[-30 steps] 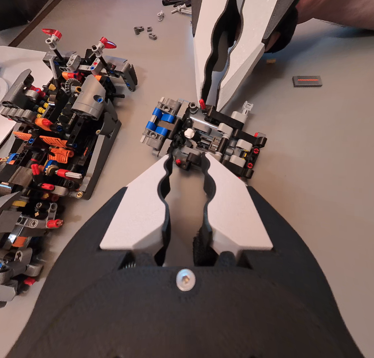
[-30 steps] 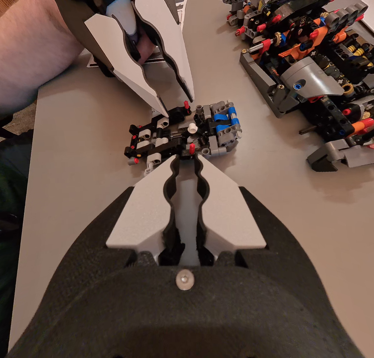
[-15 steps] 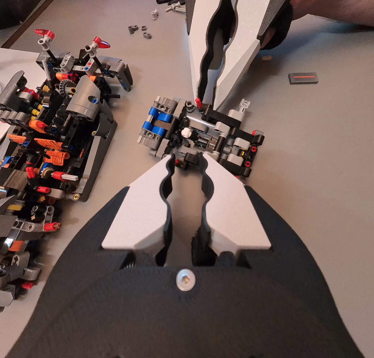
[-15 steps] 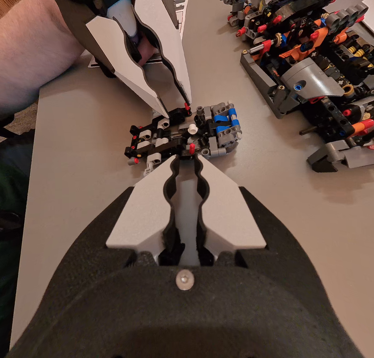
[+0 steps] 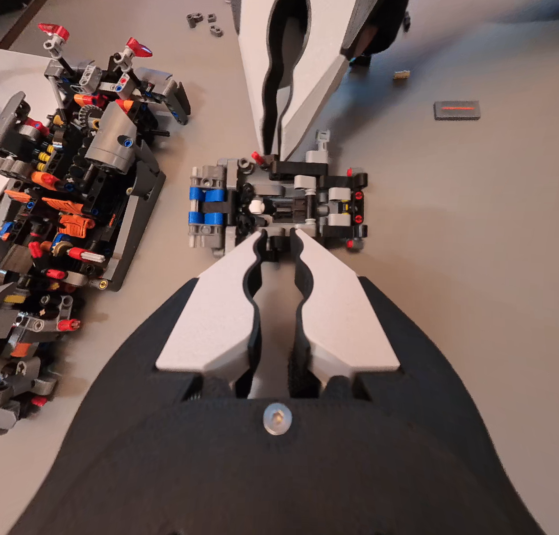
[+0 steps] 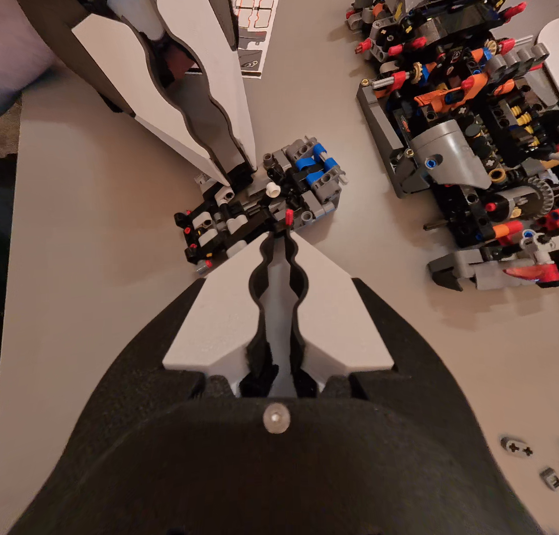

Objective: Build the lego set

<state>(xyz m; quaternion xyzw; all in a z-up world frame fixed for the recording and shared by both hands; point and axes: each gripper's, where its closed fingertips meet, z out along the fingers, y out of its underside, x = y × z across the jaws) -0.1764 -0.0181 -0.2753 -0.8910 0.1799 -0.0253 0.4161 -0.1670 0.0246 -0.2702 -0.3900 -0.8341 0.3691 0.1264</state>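
A small black, grey and blue lego sub-assembly (image 5: 272,200) lies in the middle of the grey table, also in the right wrist view (image 6: 260,200). My left gripper (image 5: 276,234) is shut on a black part at its near edge. It enters the right wrist view from the upper left (image 6: 240,177). My right gripper (image 6: 279,234) is shut on a black part beside an upright red pin (image 6: 289,216), on the opposite edge. It comes down from the top of the left wrist view (image 5: 272,154). I cannot tell whether the sub-assembly is off the table.
The large black, orange and grey lego model (image 5: 75,172) stands beside the sub-assembly, at the right in the right wrist view (image 6: 469,127). A dark tile with a red line (image 5: 456,109), small grey parts (image 5: 205,21) (image 6: 517,448) and a sticker sheet (image 6: 251,21) lie around. My right fingertips sit around 5 centimetres from my left ones.
Both grippers have closed in on the sub-assembly from opposite sides and their jaws have narrowed. The sub-assembly has turned and looks nearer in both views.
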